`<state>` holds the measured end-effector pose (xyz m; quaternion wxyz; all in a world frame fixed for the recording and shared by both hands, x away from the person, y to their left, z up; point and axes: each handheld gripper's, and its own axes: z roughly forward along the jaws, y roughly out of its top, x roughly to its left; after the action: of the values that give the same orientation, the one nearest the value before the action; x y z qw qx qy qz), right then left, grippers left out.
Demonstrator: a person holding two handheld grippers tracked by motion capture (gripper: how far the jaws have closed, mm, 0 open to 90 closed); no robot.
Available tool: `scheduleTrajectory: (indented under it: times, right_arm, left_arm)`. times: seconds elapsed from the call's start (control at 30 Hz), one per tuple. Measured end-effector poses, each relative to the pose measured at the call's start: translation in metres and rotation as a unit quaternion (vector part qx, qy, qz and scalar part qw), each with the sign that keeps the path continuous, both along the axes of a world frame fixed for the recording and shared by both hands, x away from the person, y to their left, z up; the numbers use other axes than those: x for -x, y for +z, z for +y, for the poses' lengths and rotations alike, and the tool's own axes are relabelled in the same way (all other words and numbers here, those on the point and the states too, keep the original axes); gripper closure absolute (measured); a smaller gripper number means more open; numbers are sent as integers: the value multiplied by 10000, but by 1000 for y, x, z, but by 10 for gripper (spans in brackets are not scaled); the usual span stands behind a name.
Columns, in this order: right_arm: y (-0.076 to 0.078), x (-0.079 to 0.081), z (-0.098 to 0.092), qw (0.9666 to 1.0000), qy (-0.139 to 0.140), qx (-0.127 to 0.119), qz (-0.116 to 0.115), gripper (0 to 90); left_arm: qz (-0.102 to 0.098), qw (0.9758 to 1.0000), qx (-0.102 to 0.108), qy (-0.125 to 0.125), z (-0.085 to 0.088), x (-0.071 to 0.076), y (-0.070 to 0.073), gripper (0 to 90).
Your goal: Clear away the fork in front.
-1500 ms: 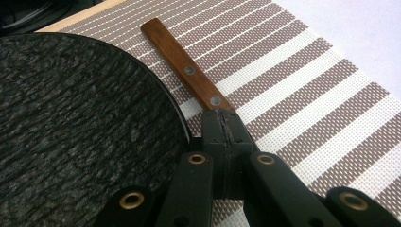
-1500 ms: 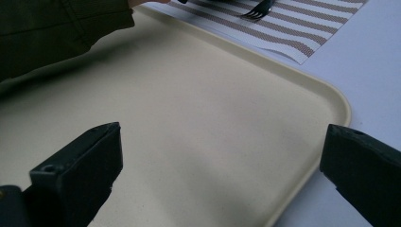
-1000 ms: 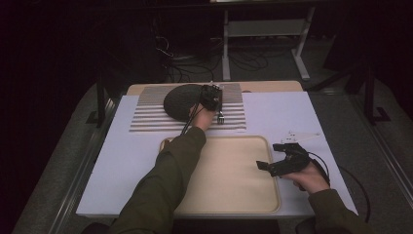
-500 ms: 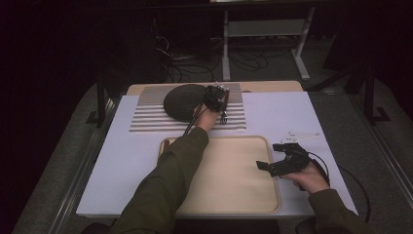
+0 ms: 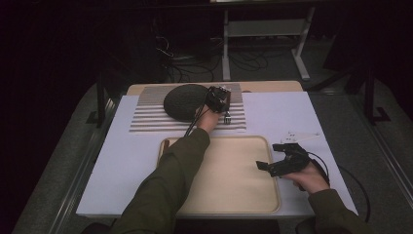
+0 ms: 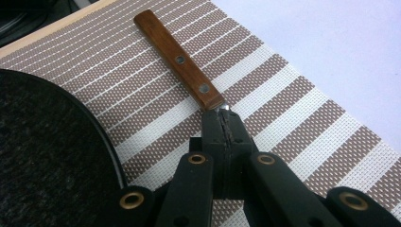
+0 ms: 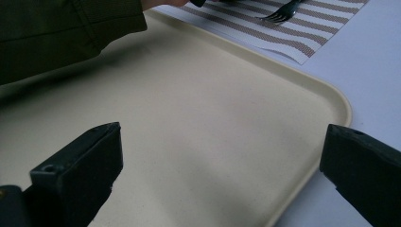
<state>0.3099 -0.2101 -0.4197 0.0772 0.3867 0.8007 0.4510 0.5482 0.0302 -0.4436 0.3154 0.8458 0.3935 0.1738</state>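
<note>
A fork lies on the striped placemat [image 5: 151, 119], its wooden handle [image 6: 177, 59] pointing away and its tines [image 5: 227, 118] toward the person. My left gripper [image 6: 224, 125] is shut on the fork's metal neck just below the handle, at the right edge of a dark round plate [image 5: 185, 101]. The high view shows this gripper [image 5: 219, 97] at the end of the outstretched left arm. My right gripper [image 5: 269, 156] hovers open over the right side of the beige tray [image 5: 229, 170], nothing between its jaws. The tines [image 7: 279, 16] also show in the right gripper view.
The tray [image 7: 213, 94] lies near the table's front edge on a white sheet [image 5: 126, 165]. The left sleeve [image 5: 170, 180] crosses the tray's left part. A small white flat piece [image 5: 299, 136] lies right of the tray. Cables and a metal stand are on the dark floor beyond.
My left gripper has shifted slightly to the right along the placemat beside the plate. The right hand has kept still.
</note>
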Motion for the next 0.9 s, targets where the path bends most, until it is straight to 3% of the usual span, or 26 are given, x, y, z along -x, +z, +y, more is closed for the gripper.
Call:
scheduleTrajectory:
  times: [0.23,0.53,0.9]
  right_arm:
    - [0,0,0,10000,-1,-2,0,1]
    - [0,0,0,10000,-2,-13,3,1]
    - [0,-1,0,10000,6,-55,6,1]
  left_arm:
    - [-27,9998,164,59,4,-3,11,836]
    - [-32,9995,306,83,-4,-10,21,677]
    - [84,9989,351,296,-13,-24,13,560]
